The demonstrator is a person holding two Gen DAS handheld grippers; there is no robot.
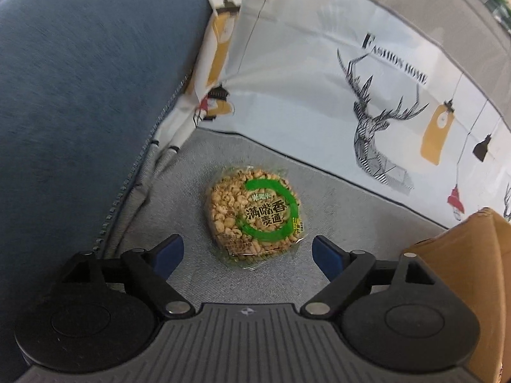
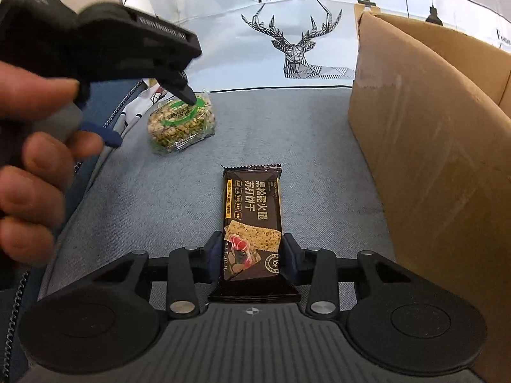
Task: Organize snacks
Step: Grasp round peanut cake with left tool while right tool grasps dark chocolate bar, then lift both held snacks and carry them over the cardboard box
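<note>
Nearest in the right wrist view, the right gripper [image 2: 252,257] is clamped on the lower part of one dark brown cracker packet [image 2: 252,220], printed with gold characters and a picture of a cracker; its far end lies on the grey fabric surface [image 2: 303,146]. Farther and to the left lies one round puffed-grain cake [image 1: 254,215] in clear wrap with a green ring label. The left gripper [image 1: 247,252] hangs just over the cake's near edge, its blue pads [image 1: 171,252] wide apart and touching nothing. One cardboard box [image 2: 424,146] stands at the right. Farthest, a white deer-print fabric wall [image 1: 319,102] reads "Fashion Home".
</note>
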